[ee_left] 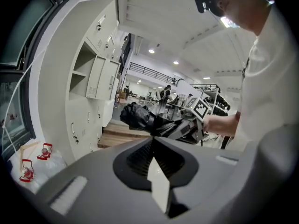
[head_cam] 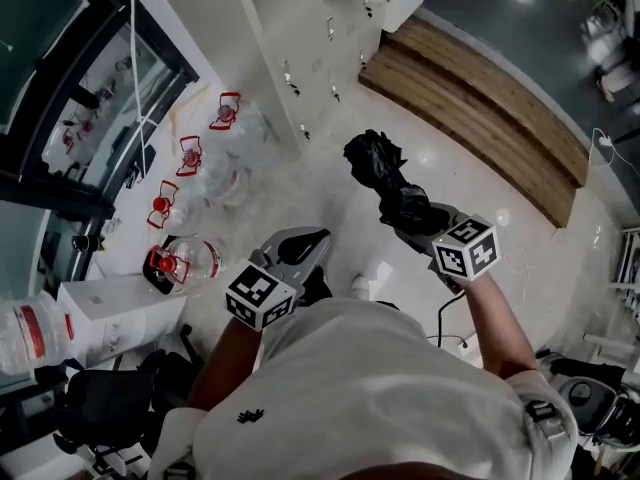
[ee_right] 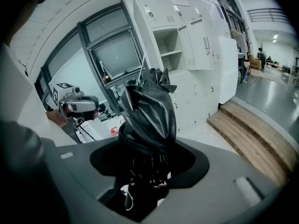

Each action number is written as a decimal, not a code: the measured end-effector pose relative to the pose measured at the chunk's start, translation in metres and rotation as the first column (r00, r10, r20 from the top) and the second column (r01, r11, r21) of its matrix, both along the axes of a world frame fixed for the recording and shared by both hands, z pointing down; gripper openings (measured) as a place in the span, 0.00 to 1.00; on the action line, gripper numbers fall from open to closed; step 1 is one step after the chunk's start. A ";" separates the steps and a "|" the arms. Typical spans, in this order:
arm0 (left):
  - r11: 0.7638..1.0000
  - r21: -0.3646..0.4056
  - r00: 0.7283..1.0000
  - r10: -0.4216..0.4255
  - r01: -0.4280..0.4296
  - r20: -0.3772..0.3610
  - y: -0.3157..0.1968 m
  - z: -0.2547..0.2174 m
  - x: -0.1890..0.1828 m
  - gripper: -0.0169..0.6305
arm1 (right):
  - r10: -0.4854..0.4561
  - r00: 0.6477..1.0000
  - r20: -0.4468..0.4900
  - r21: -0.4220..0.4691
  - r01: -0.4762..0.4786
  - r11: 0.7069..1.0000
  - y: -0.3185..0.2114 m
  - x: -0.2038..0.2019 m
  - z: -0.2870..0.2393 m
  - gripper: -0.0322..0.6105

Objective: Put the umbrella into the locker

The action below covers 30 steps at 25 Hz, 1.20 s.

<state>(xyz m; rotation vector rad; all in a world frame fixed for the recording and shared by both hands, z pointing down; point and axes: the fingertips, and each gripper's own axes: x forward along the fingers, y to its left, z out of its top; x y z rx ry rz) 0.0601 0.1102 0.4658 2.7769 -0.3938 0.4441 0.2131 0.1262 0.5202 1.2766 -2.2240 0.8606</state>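
Umbrella (ee_right: 148, 107) clamped in my right gripper (ee_right: 145, 168), left gripper (ee_left: 154, 158) closed on nothing; loose canopy could snag the open locker (ee_right: 169, 41) rim, I'd judge.

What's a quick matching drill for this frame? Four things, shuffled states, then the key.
Things:
1. umbrella
2. left gripper
3. locker
4. wooden step

States:
A. shut, nothing between its jaws
B. door swung open
C. black, folded, clamped in the right gripper
D. brown, lying along the floor

Pairs: 1-C, 2-A, 3-B, 4-D
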 end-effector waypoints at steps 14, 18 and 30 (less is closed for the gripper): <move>0.996 0.071 0.998 0.057 -0.057 0.006 -0.190 -0.021 -0.044 0.11 | 0.031 0.998 -0.051 0.027 -0.029 0.999 -0.238 -0.007 -0.036 0.43; 0.998 0.067 1.000 0.012 -0.010 -0.015 -0.229 -0.025 -0.053 0.11 | -0.003 0.996 -0.087 0.032 0.006 0.999 -0.306 -0.007 -0.039 0.43; 0.978 0.078 0.980 -0.192 0.195 -0.040 -0.334 -0.031 -0.033 0.11 | -0.161 0.970 -0.182 0.051 0.172 0.984 -0.520 0.005 -0.049 0.43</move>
